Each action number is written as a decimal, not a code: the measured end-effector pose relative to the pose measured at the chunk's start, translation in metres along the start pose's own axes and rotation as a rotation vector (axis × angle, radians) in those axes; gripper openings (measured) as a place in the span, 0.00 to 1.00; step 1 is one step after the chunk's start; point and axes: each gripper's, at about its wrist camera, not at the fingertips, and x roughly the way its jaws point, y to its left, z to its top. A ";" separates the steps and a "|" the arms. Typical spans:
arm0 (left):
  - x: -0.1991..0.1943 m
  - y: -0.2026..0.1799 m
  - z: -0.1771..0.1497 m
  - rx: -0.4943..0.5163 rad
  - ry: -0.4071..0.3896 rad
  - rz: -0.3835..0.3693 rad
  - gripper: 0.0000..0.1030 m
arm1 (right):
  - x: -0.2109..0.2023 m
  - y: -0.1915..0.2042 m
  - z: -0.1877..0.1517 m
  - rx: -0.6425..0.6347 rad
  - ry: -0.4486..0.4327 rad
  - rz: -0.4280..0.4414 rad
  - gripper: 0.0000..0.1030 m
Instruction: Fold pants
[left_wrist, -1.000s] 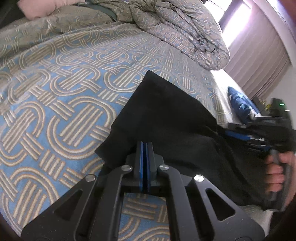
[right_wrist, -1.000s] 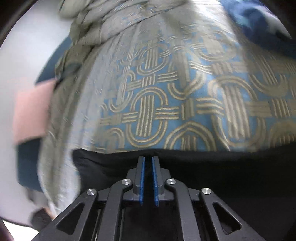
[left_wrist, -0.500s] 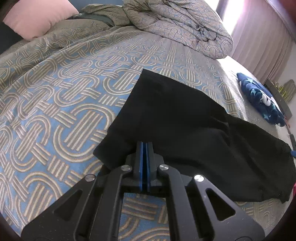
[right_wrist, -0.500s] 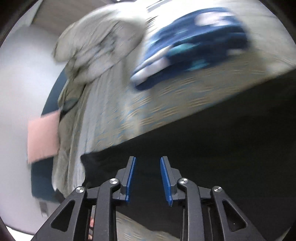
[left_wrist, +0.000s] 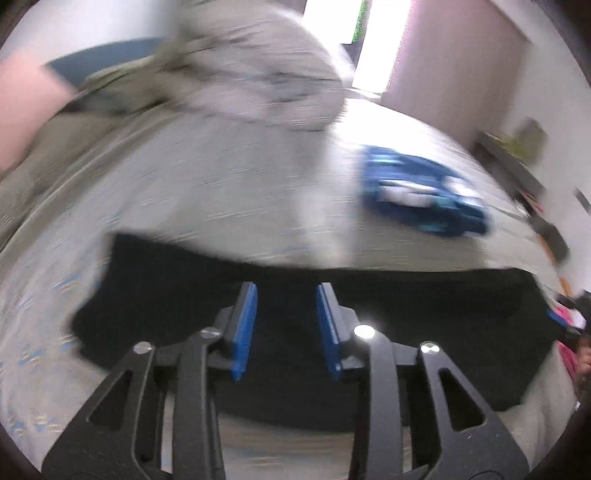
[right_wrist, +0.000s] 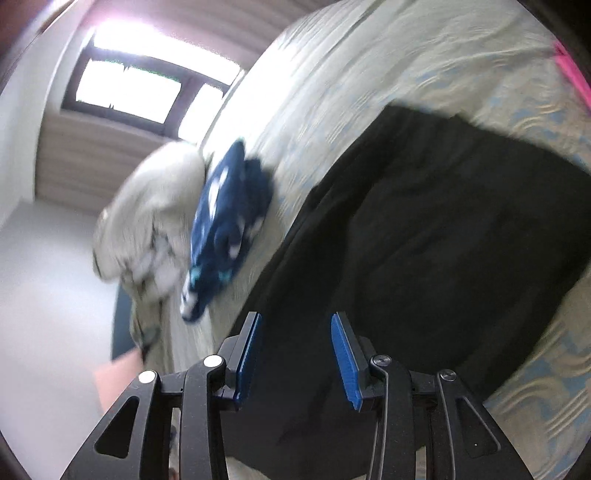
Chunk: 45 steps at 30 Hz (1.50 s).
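Black fabric pants (left_wrist: 369, 295) spread flat on the patterned grey-blue bedspread (left_wrist: 221, 184), with the left gripper (left_wrist: 286, 326) and right gripper (right_wrist: 297, 354) both gaping wide above the pants, gripping nothing, and a blue-and-white crumpled garment (left_wrist: 421, 195) lying beyond the pants.

left wrist: low, near, faces across bed (left_wrist: 229, 192) | right wrist: tilted (rolled sideways) | shared: pants (left_wrist: 406, 295), blue garment (left_wrist: 421, 192)

the pants (left_wrist: 369, 306) lie on the bed (left_wrist: 229, 192); beyond the pants sits a folded garment (left_wrist: 421, 195), and behind that a heaped blanket (left_wrist: 258, 77).
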 end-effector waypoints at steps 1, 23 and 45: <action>0.004 -0.023 0.002 0.023 0.001 -0.033 0.37 | -0.007 -0.009 0.009 0.013 -0.018 0.002 0.39; 0.131 -0.229 -0.055 0.252 0.185 -0.130 0.44 | -0.015 -0.082 0.037 -0.281 -0.070 -0.148 0.00; 0.054 0.109 -0.072 -0.078 0.156 0.318 0.48 | -0.013 -0.077 0.020 -0.404 -0.169 -0.206 0.00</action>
